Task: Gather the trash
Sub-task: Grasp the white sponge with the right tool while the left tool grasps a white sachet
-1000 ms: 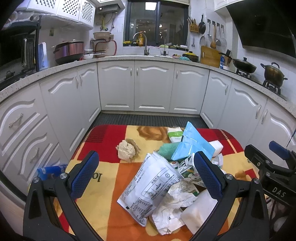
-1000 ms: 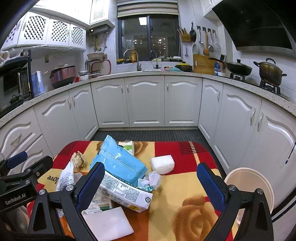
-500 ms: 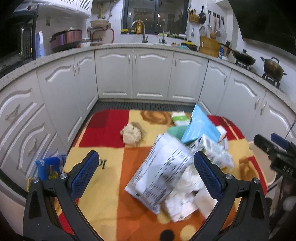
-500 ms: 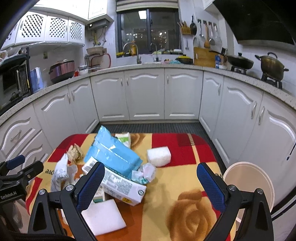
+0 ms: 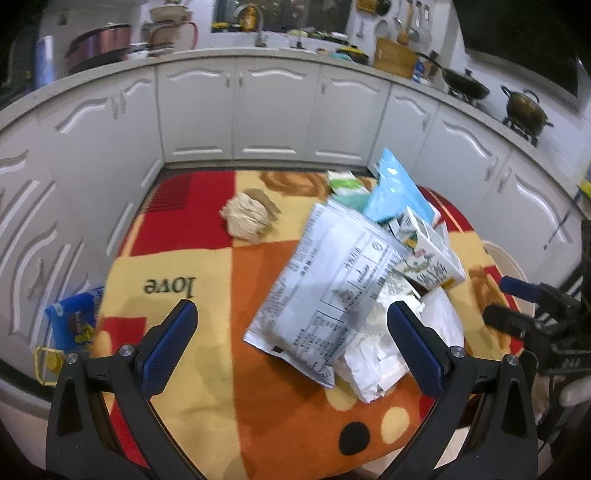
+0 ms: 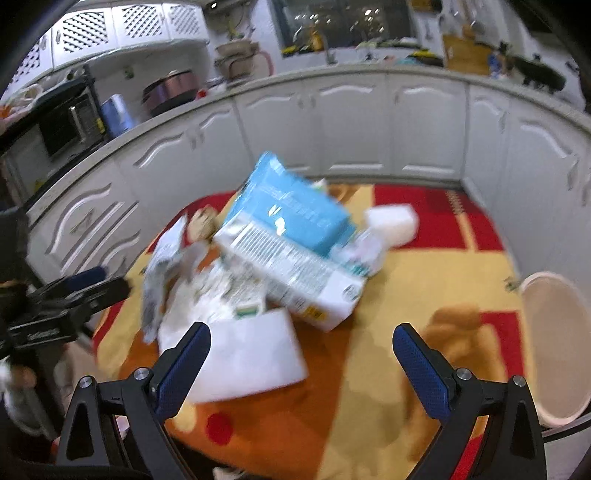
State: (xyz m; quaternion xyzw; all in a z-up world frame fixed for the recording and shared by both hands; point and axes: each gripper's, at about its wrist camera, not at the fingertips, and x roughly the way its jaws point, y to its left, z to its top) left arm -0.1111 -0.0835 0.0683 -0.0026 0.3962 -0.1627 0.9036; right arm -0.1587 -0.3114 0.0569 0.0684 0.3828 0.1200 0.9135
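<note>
A curved run of white cabinets (image 5: 273, 110) with raised-panel doors wraps the room under a pale speckled worktop (image 5: 221, 55). A dark window (image 6: 343, 22) sits above the sink tap (image 5: 255, 18). To the left stand a copper-coloured cooker (image 6: 170, 92) and a black oven (image 6: 62, 122), with white lattice-fronted wall cupboards (image 6: 110, 33) overhead. To the right, a dark wok (image 5: 465, 83) and a brass-coloured pot (image 5: 524, 107) sit on the hob, beside a wooden board (image 5: 395, 59). The floor (image 5: 258, 168) at the cabinets' foot is dark.
</note>
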